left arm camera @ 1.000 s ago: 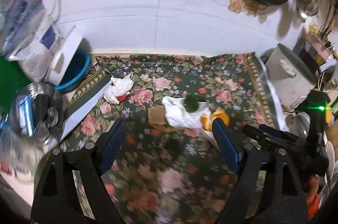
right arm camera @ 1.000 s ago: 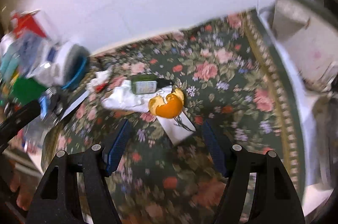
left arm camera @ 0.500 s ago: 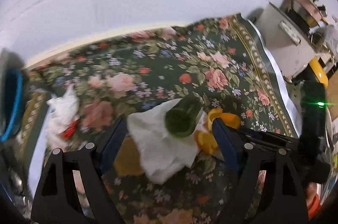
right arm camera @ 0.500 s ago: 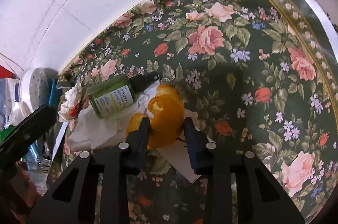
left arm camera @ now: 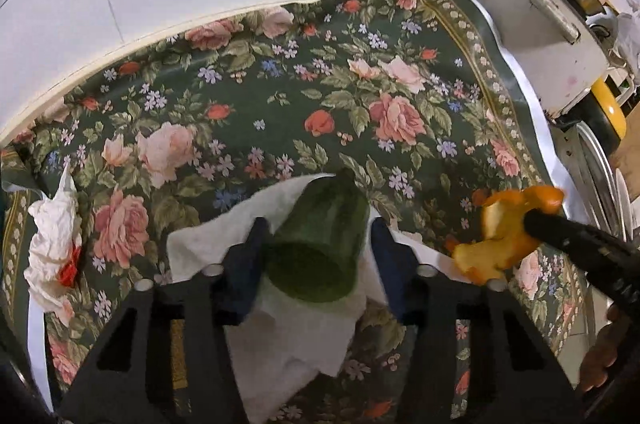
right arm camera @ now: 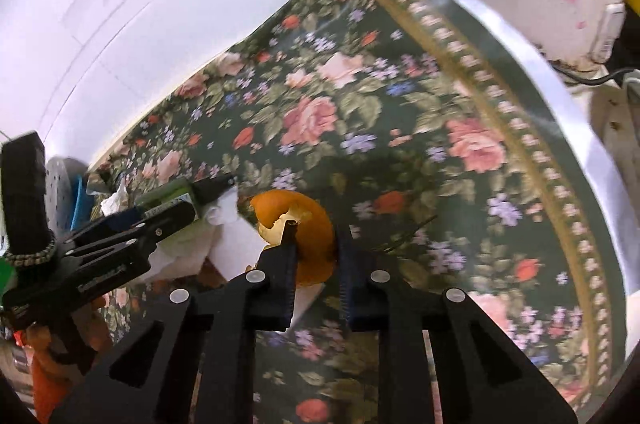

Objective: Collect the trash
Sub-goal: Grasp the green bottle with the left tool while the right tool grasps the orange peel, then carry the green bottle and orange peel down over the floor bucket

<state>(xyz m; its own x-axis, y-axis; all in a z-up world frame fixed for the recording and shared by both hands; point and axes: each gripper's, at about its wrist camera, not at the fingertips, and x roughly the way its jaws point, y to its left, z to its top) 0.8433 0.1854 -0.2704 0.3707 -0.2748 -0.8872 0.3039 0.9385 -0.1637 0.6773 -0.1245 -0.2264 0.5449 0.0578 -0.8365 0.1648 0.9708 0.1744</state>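
R gripper (right arm camera: 316, 244) fingers pinch the orange peel (right arm camera: 298, 224), just closed on it. L gripper (left arm camera: 316, 252) fingers, closing, straddle the green bottle (left arm camera: 320, 248) on tissue (left arm camera: 280, 324) — contact unclear. Risks: round bottle rolls off, tissue drags along, or thin peel tears.

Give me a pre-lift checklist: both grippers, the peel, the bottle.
1. Right gripper shut on the curled orange peel: ok.
2. Peel clear of the floral tablecloth: cannot tell.
3. Left gripper astride the dark green glass bottle, jaws just closing: ok.
4. Left pads pressing the bottle: cannot tell.
5. White paper towel free of the left jaws: not ok, it lies under them.
6. Crumpled white tissue collected: not ok.
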